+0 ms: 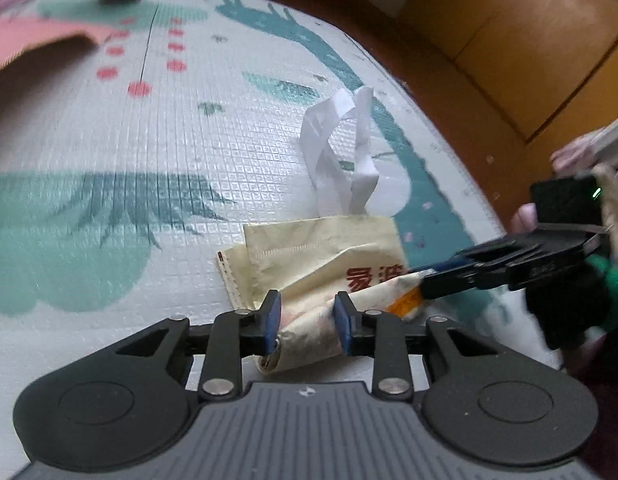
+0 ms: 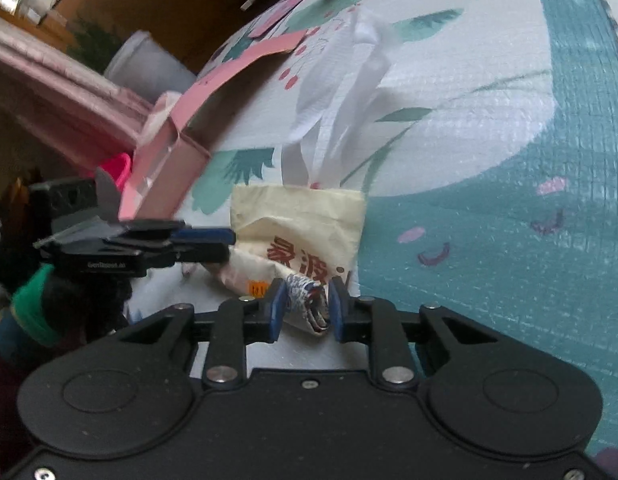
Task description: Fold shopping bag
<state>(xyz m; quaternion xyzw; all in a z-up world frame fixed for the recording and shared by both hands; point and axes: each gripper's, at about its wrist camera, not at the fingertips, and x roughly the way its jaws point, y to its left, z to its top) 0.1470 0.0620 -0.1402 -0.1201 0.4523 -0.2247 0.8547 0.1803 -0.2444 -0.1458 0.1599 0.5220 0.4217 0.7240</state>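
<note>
Cream shopping bag (image 1: pixel 321 256) lies low centre of frame on the play mat (image 1: pixel 149 160), near edge rolled up. Left gripper (image 1: pixel 307 322) and right gripper (image 2: pixel 307 308) both pinch that roll, probably holding the fold tight. White handles (image 1: pixel 341 148) trail behind.

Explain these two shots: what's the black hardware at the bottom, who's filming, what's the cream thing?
No robot: a person holds a two-finger gripper in each hand, each carrying a forward-looking fisheye camera. One shot is from the left gripper, the other from the right gripper; each also sees the other coming in from the side. The cream thing is a shopping bag, partly folded, on a patterned mat, its white handles sticking up. Both grippers have rolled bag fabric between their blue pads. A pink box stands nearby.
</note>
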